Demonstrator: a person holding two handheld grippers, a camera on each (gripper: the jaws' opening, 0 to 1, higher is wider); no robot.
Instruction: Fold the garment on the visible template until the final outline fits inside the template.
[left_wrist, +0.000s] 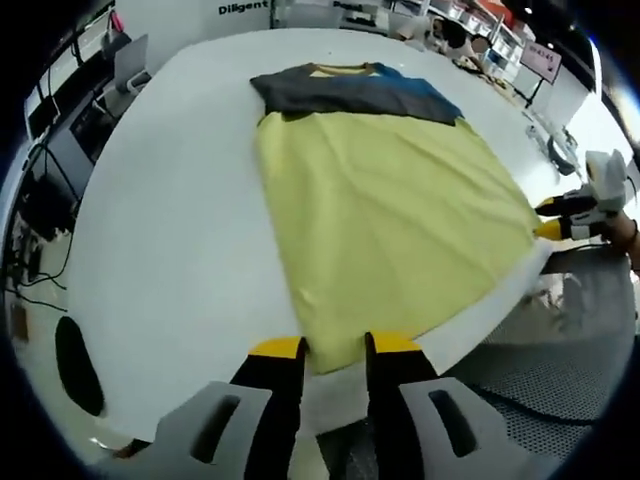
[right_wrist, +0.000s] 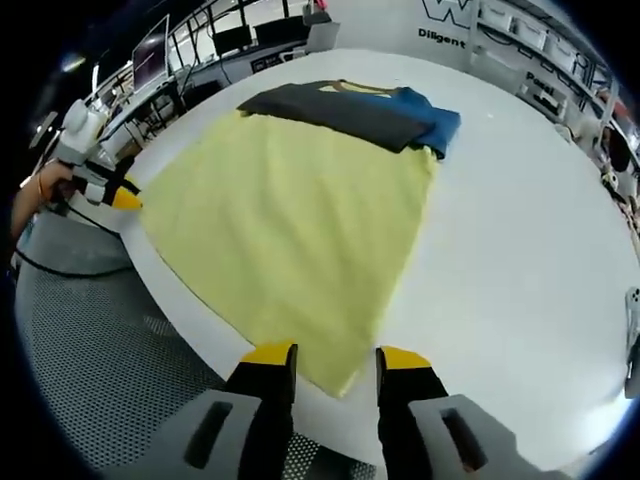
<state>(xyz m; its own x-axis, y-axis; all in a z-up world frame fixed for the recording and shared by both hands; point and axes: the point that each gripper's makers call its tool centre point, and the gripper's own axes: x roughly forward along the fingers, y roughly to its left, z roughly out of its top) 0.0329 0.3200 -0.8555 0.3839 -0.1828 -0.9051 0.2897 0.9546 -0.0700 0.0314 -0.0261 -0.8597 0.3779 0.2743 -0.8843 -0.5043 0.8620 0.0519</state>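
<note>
A yellow T-shirt (left_wrist: 385, 210) lies flat on the white table (left_wrist: 180, 230), its hem toward me. Its dark grey sleeve (left_wrist: 330, 92) and blue sleeve (left_wrist: 425, 100) are folded across the chest below the collar. My left gripper (left_wrist: 335, 346) is open at the table's near edge, with one hem corner lying between its yellow tips. In the right gripper view the T-shirt (right_wrist: 290, 220) runs away from my right gripper (right_wrist: 335, 355), which is open around the other hem corner. Each gripper also appears in the other's view: the right gripper (left_wrist: 553, 218) and the left gripper (right_wrist: 122, 193).
Grey perforated flooring (right_wrist: 90, 350) lies below the table's near edge, with a cable (right_wrist: 60, 268) across it. Desks with monitors (left_wrist: 65, 150) stand to the left and shelves (left_wrist: 500, 40) behind. A person's hand (right_wrist: 35, 195) holds the left gripper. Bare table (right_wrist: 530, 230) stretches right of the shirt.
</note>
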